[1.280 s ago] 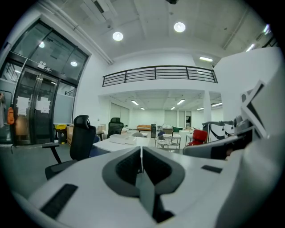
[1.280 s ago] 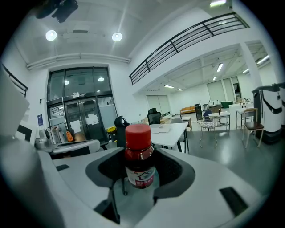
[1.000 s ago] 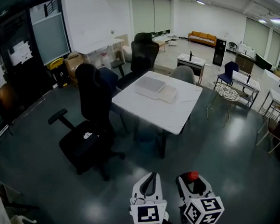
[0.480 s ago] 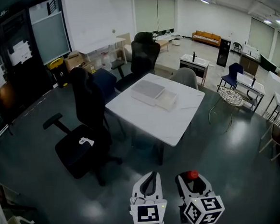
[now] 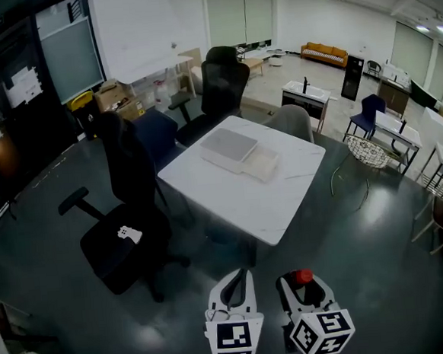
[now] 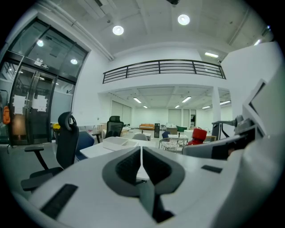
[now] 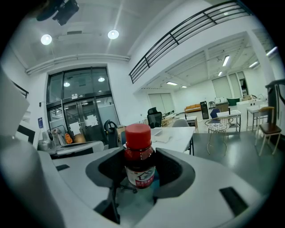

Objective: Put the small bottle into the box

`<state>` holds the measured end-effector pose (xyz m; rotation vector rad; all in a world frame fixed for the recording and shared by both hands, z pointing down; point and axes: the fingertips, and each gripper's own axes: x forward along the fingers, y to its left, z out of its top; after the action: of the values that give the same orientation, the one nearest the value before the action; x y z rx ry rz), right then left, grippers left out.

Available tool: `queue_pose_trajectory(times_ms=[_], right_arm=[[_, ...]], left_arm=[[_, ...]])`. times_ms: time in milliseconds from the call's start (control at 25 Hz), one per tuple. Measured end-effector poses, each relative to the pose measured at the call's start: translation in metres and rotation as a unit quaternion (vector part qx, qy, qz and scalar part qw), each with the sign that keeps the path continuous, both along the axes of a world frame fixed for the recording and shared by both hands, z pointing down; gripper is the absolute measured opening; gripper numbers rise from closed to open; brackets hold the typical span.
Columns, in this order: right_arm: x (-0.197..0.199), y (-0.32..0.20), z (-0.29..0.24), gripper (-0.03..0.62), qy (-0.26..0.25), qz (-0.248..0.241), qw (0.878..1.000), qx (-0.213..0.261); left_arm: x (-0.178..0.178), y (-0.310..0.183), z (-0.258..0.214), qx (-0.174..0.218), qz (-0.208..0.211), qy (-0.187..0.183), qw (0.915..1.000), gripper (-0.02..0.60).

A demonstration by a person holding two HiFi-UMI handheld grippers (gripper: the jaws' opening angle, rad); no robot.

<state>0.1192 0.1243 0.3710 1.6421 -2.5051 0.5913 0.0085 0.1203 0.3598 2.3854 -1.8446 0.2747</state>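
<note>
A small bottle (image 7: pixel 139 156) with dark red contents, a red cap and a white label stands upright between the jaws of my right gripper (image 7: pixel 139 167), which is shut on it. Its red cap (image 5: pixel 303 277) shows in the head view above my right gripper (image 5: pixel 304 286). Beside it my left gripper (image 5: pixel 235 290) is shut with nothing held; its jaws meet in the left gripper view (image 6: pixel 141 162). The open pale box (image 5: pixel 263 162), its flat lid (image 5: pixel 228 148) beside it, lies on the white table (image 5: pixel 231 202) some way ahead.
A black office chair (image 5: pixel 122 218) stands left of the table and another (image 5: pixel 222 88) behind it, with a grey chair (image 5: pixel 292 119) at the far side. Dark glossy floor (image 5: pixel 365 260) lies between me and the table. Desks, a wire stool (image 5: pixel 364 150) and an orange sofa (image 5: pixel 325 53) fill the background.
The table and chairs have come nearer and shifted slightly left in the head view. Both grippers keep their places at the bottom edge, the bottle still held.
</note>
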Motion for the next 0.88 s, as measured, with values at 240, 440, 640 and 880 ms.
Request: queue_pose_trajectory(times_ms=[240,440,640,880], right_arm=[[-0.004,-0.067,-0.004,0.229,0.004,0.004,1.000,0.002],[-0.009,-0.123,-0.015,0.229,0.008,0.006,1.000,0.005],[-0.012,-0.179,-0.020,0.229,0.010,0.014,1.000,0.010],[-0.022,-0.227,-0.014,0.229,0.009,0.020,1.000,0.007]], left_arm=[[-0.003,-0.064,-0.002,0.000,0.005,0.002,1.0000,0.023],[-0.009,-0.125,-0.012,0.002,0.008,0.004,1.0000,0.023],[-0.009,-0.183,-0.019,0.010,0.020,0.006,0.9997,0.023],[-0.017,-0.230,-0.010,0.004,0.030,0.006,0.9995,0.023]])
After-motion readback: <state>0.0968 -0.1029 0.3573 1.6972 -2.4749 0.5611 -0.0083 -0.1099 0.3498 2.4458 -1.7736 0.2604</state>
